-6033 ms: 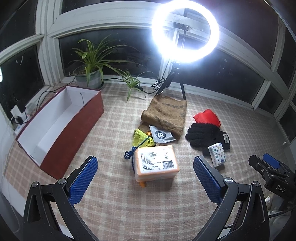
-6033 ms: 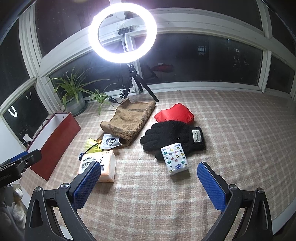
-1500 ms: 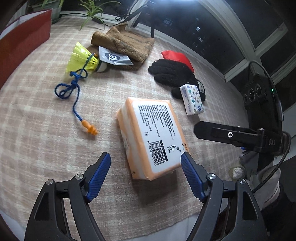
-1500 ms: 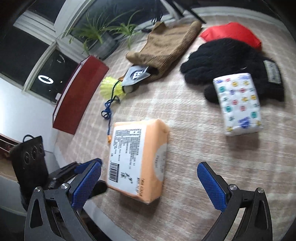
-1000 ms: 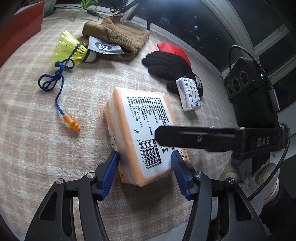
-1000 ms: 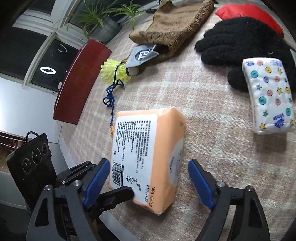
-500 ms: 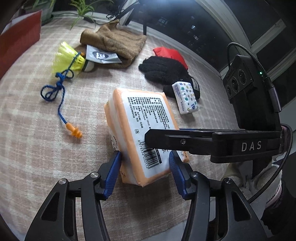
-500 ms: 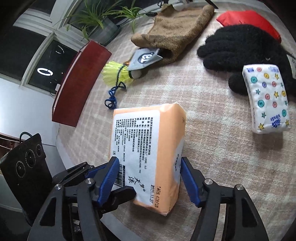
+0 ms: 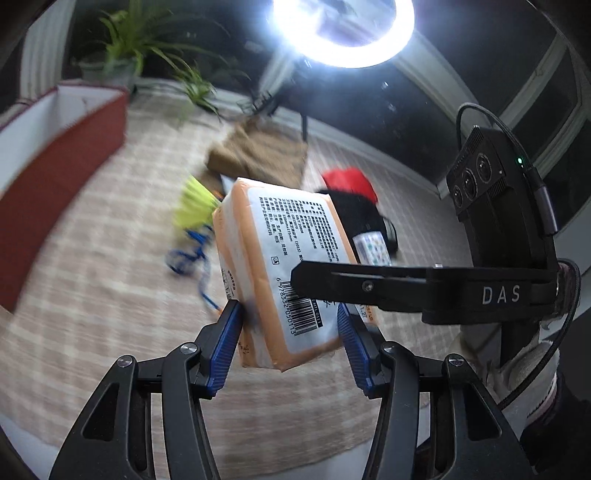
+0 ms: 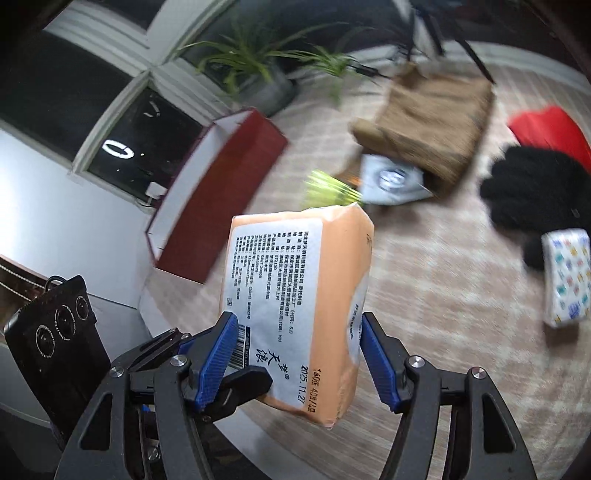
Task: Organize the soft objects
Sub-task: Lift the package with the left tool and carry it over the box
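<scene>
Both grippers hold one orange tissue pack [image 9: 280,258] lifted above the checked cloth. My left gripper [image 9: 290,332] is shut on its near end. My right gripper [image 10: 297,354] is shut on the same pack [image 10: 295,295] from the other side; its black finger crosses the pack in the left wrist view. The red box with a white inside [image 9: 48,155] stands open at the left, also in the right wrist view [image 10: 218,184]. On the cloth lie black gloves [image 10: 532,184], a red pouch [image 10: 550,129], a brown cloth [image 10: 432,125] and a small patterned tissue pack [image 10: 567,277].
A yellow shuttlecock [image 9: 194,203], a blue cord [image 9: 188,254] and a grey sachet [image 10: 391,181] lie near the brown cloth. A ring light on a tripod [image 9: 343,33] and potted plants [image 9: 125,48] stand at the back by the windows. The table edge is close below.
The tissue pack has risen off the cloth, held by both grippers. Both views have swung upward toward the red box and the windows, with motion blur.
</scene>
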{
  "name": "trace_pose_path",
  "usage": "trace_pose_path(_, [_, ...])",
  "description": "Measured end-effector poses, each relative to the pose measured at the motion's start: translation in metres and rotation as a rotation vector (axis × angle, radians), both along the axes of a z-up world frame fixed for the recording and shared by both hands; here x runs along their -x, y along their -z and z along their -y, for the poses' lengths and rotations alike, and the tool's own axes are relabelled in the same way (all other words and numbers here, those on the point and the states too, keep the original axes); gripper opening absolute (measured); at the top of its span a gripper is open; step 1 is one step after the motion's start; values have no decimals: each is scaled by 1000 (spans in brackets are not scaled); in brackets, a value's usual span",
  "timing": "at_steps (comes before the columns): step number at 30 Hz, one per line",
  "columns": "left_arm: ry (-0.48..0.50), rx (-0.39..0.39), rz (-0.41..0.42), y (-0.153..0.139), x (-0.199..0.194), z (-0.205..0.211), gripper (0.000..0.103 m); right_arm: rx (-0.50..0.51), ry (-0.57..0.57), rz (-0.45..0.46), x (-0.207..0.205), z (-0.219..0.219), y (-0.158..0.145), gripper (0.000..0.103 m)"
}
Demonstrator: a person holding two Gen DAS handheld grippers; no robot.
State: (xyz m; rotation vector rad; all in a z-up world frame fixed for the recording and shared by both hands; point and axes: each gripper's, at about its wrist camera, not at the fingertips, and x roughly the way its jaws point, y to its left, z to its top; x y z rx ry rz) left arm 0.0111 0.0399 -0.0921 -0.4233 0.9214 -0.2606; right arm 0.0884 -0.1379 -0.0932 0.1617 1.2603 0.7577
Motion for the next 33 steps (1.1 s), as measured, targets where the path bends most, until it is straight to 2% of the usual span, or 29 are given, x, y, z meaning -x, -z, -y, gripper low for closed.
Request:
trace_pose_path(9, [-108, -49, 88, -35, 10, -88, 52, -50, -82, 71, 1, -93, -41, 64])
trace_pose_path(17, [-215, -65, 115, -43, 18, -171, 52, -79, -158, 111, 3, -193, -57, 64])
trace_pose_path(26, [-281, -80, 104, -31, 14, -238, 52, -72, -213, 112, -5, -284, -49, 64])
trace_pose_path(33, [-309, -62, 80, -13, 14, -273, 53, -52, -221, 99, -10, -328, -31, 64])
